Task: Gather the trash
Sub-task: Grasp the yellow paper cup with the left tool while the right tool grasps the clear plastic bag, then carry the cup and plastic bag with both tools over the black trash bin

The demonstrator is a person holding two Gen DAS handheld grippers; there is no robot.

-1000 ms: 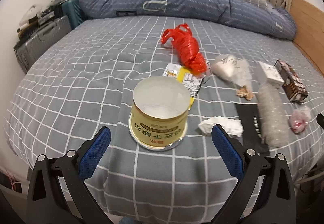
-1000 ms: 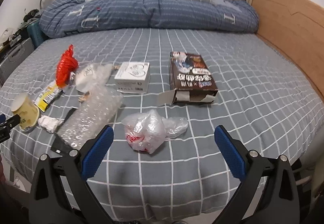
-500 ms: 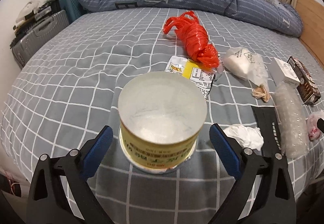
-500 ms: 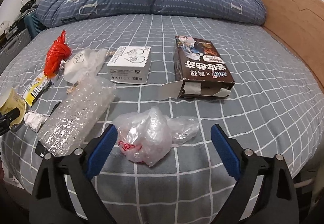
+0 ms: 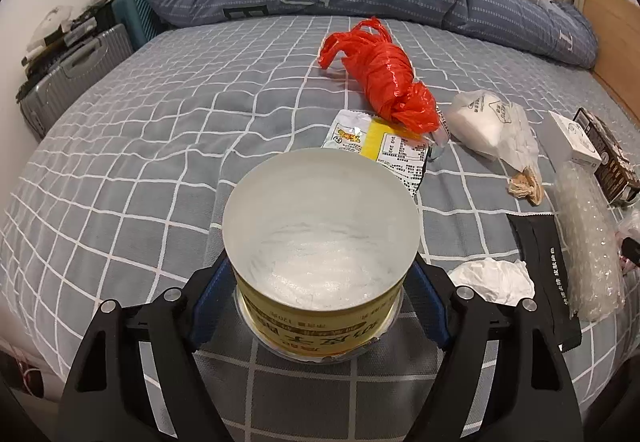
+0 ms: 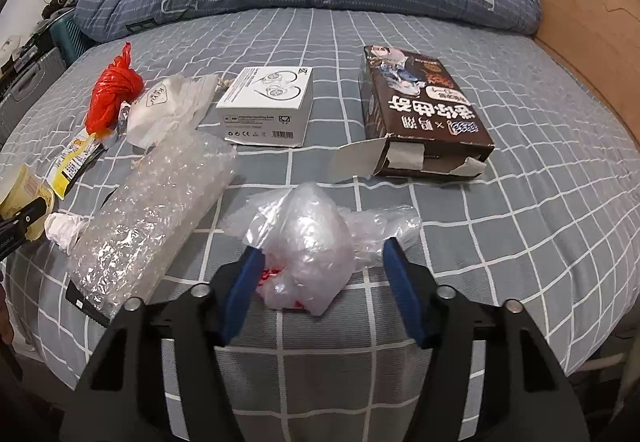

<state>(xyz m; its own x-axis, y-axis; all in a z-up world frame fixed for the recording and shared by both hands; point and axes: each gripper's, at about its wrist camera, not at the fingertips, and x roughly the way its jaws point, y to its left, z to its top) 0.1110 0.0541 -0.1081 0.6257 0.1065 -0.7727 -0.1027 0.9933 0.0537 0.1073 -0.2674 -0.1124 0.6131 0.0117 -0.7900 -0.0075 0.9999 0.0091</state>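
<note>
With the left gripper (image 5: 320,302) jaws closing around the yellow tub (image 5: 320,254) and the right gripper (image 6: 320,282) jaws closing around the crumpled plastic bag (image 6: 312,246), both on the bed (image 5: 120,170), the slippery film may slide out.

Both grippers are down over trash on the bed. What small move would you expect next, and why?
Probably finish closing, then lift. The left gripper straddles the upside-down yellow tub, its fingers closing at the tub's sides. The right gripper is closing around the crumpled clear plastic bag, one side seemingly not yet touching. Both items rest on the bed.
</note>
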